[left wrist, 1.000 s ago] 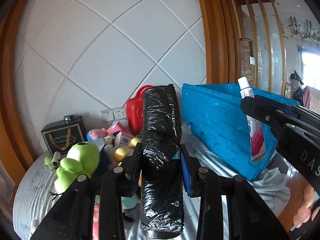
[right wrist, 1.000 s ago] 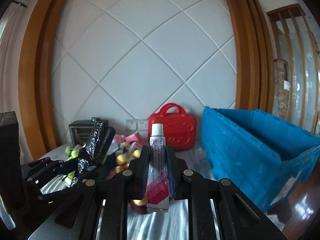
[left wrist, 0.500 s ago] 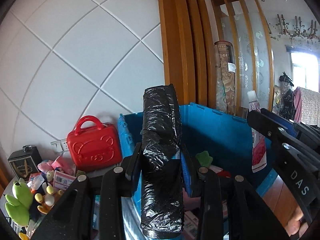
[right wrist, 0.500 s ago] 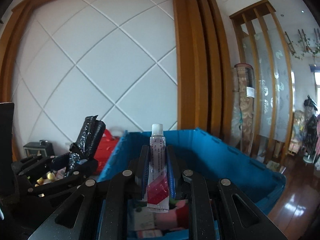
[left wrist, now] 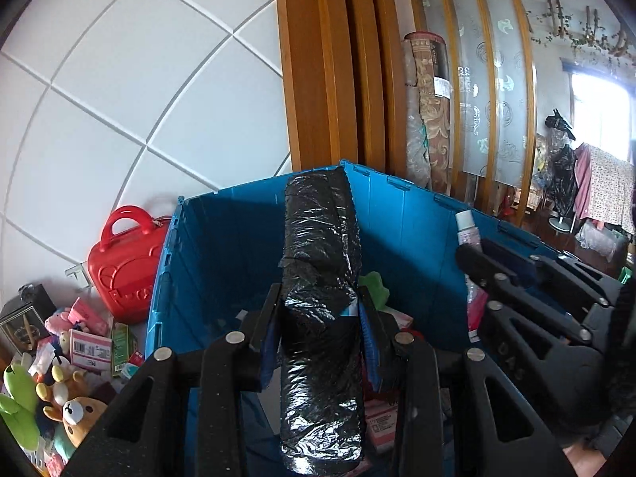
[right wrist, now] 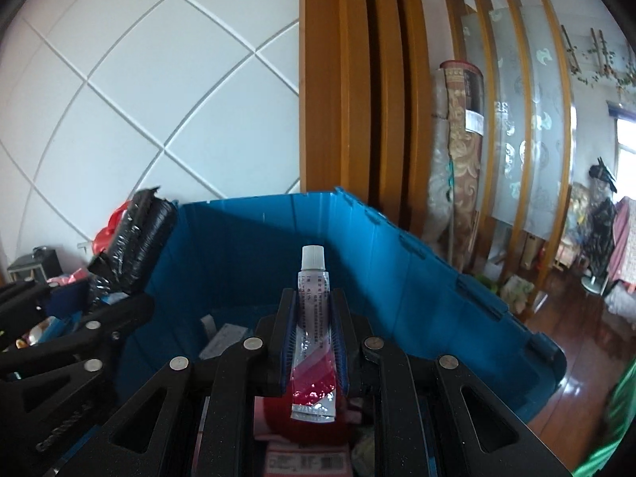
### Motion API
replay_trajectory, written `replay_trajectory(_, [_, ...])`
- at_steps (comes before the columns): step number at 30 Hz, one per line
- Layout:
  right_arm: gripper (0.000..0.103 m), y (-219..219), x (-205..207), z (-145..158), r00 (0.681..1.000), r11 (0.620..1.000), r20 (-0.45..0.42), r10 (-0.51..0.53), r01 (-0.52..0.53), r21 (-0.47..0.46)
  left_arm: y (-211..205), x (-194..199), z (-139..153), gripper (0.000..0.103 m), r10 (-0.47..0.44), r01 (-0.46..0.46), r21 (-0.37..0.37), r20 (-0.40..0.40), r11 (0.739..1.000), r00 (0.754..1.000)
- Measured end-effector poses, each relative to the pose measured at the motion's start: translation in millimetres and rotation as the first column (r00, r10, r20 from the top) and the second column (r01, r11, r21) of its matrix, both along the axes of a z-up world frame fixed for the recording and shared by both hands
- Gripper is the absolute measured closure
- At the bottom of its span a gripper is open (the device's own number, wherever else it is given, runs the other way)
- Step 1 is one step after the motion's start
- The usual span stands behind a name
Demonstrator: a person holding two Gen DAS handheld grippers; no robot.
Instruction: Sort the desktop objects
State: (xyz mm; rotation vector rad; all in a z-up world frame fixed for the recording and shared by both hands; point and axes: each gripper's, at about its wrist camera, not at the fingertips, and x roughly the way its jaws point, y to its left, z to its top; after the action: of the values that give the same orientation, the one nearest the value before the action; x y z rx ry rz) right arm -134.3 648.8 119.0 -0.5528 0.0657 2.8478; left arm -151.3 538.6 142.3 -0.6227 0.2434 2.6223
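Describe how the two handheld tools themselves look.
Both the left tool and the right tool are matte black plastic linkages with triangular cut-outs, silver round rivets and blue ribbed pads. Raised lettering marks one arm. No cables or sleeves are visible.

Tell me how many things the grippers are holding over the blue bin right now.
2. A black bag roll sits clamped in the left gripper; a tube sits clamped in the right gripper, both above the blue bin.

Both wrist cameras look forward along their fingers, close above the blue crate (left wrist: 401, 234). They share its interior (right wrist: 246, 270) and the wall behind. Each view catches the other gripper at its edge.
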Motion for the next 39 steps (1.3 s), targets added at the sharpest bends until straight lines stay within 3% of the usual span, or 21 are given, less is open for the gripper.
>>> replay_trajectory(8, [0.083,-1.5,-4.4,-8.8,1.000,0.999,0.014,-0.003,0.003,0.041,-8.8,-2.7,0.6,0.066,0.032,-0.033,0.031,0.013,0.999,0.999])
replay_trajectory(9, [0.081,-1.5,-3.2,-8.1,1.000,0.999,0.010,-0.003,0.003,0.038,-10.0,-1.9,1.7,0.063,0.039,-0.039,0.031,0.005,0.999,0.999])
replay_trajectory(11, [0.073,-0.3,-0.8,-6.5,1.000,1.000,0.000,-0.006,0.006,0.030,-12.9,1.5,4.5,0.033,0.055,-0.055,0.037,-0.017,0.998,0.998])
replay_trajectory(13, [0.040,0.3,3.6,-4.2,1.000,0.999,-0.018,-0.011,0.012,0.032,-18.4,6.9,8.2,0.019,0.070,-0.067,0.052,-0.053,0.996,0.996])
replay_trajectory(15, [0.021,-0.8,6.2,-1.1,0.999,0.999,-0.036,-0.015,0.016,0.043,-24.2,12.4,12.2,0.015,0.090,-0.085,0.059,-0.088,0.995,0.992])
replay_trajectory(16, [0.008,-1.3,7.9,0.4,0.999,0.999,-0.045,-0.016,0.018,0.046,-27.0,13.4,14.1,0.009,0.094,-0.088,0.064,-0.092,0.994,0.991])
replay_trajectory(17, [0.002,-2.2,9.9,2.0,0.998,0.999,-0.056,-0.013,0.016,0.046,-30.4,14.3,15.7,0.002,0.100,-0.094,0.070,-0.094,0.993,0.990])
replay_trajectory(25, [0.000,-26.1,21.2,17.0,0.995,0.997,-0.098,-0.001,0.009,0.083,-75.2,26.3,24.0,0.001,0.184,-0.167,0.127,-0.142,0.978,0.973])
replay_trajectory(30, [0.000,-51.4,27.9,19.1,0.998,0.995,-0.054,0.035,-0.029,0.094,-101.1,37.0,27.3,0.001,0.266,-0.245,0.136,-0.171,0.960,0.949])
replay_trajectory(39, [0.000,-70.6,42.6,19.7,0.999,0.998,0.025,0.039,-0.040,0.040,-119.5,40.6,29.5,0.001,0.252,-0.239,0.122,-0.098,0.963,0.963])
